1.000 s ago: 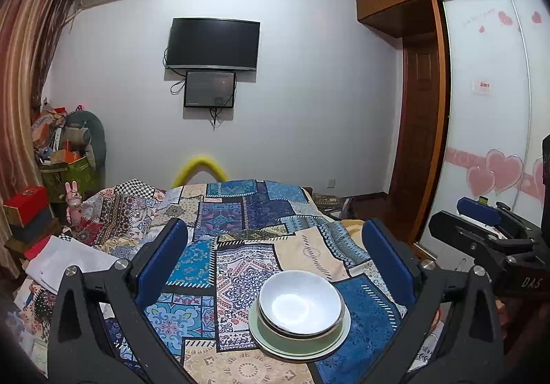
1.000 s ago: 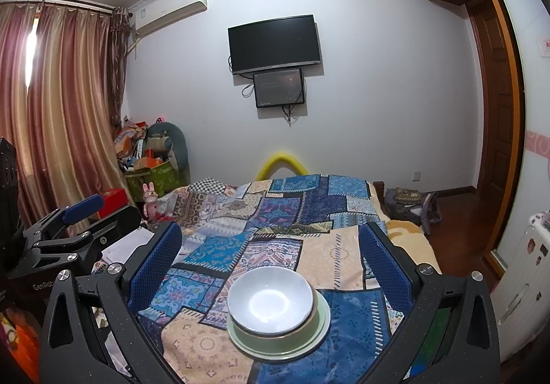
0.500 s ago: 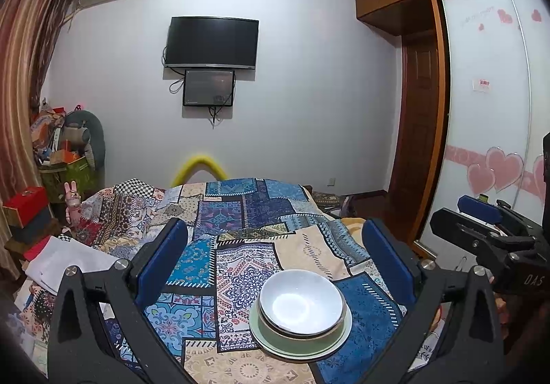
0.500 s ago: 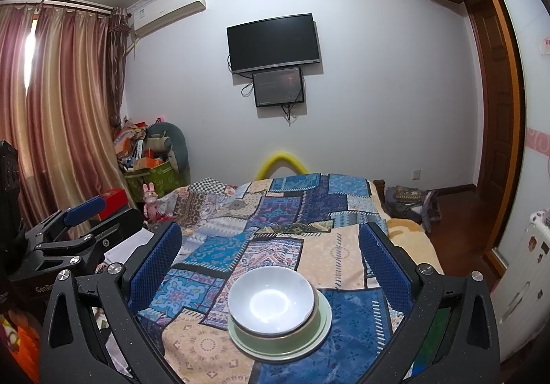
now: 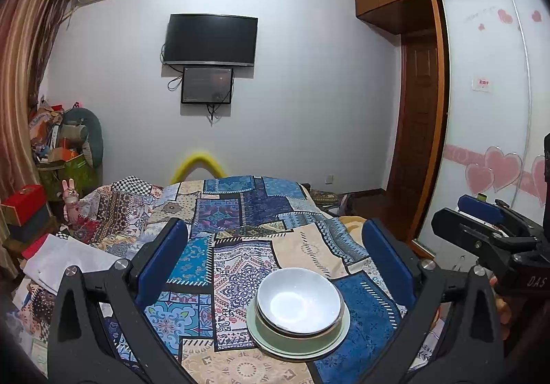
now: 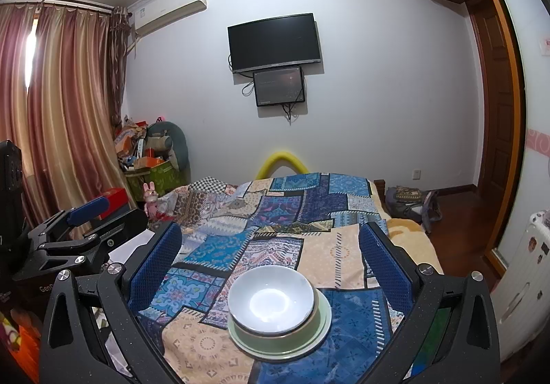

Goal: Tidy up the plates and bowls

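White bowls (image 5: 298,301) (image 6: 271,303) sit nested on a pale green plate (image 5: 266,339) (image 6: 318,339), all stacked on the patchwork bedspread (image 5: 240,212) (image 6: 302,198). My left gripper (image 5: 275,246) is open, held back from the stack with nothing between its blue pads (image 5: 161,257). My right gripper (image 6: 270,246) is open too, its blue fingers (image 6: 154,260) spread wide and short of the bowls. Each gripper shows at the edge of the other's view, the right one (image 5: 481,229) at the right and the left one (image 6: 79,229) at the left.
The bed fills the middle of the room. A white sheet of paper (image 5: 65,260) lies at its left side. Boxes and a pile of clutter (image 5: 58,157) stand by the curtain. A wardrobe with sliding doors (image 5: 488,109) and a bag on the floor (image 6: 412,205) are to the right.
Both views have shifted only slightly; the stack of bowls and plate stays where it was and both grippers remain open.
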Motion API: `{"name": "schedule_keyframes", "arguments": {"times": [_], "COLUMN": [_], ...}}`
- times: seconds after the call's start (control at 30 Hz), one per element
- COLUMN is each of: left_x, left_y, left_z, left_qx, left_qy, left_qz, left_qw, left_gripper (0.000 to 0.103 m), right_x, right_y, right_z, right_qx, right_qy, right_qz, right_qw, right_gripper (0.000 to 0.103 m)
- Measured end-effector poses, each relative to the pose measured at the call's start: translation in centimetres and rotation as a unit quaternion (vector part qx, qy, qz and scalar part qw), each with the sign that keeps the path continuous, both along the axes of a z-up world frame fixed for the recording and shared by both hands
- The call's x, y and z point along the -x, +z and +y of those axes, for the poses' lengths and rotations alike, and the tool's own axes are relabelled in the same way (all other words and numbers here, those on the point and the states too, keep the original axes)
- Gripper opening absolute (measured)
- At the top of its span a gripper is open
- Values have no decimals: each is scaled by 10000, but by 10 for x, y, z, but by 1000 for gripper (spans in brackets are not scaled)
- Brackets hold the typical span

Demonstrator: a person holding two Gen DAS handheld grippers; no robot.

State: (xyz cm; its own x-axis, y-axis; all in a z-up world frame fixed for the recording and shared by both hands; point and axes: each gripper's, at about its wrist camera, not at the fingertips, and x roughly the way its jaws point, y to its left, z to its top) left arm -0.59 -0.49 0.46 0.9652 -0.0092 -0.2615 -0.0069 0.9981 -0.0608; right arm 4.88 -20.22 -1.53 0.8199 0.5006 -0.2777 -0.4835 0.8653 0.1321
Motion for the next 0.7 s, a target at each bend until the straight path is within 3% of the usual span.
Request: {"name": "schedule_keyframes", "arguments": {"times": [0.7], "left_x": [-4], "left_y": [-3], "left_z": [1], "left_qx": [44], "left_qy": [-249], "left_qz": [108], "left_qw": [9996], "left_gripper": [103], "right_x": [1], "right_y": [-1], "right_z": [-1], "right_qx": [0], "right_qy": [-4], "right_qz": [41], "right_qw": [10000], "right_gripper": [103]}}
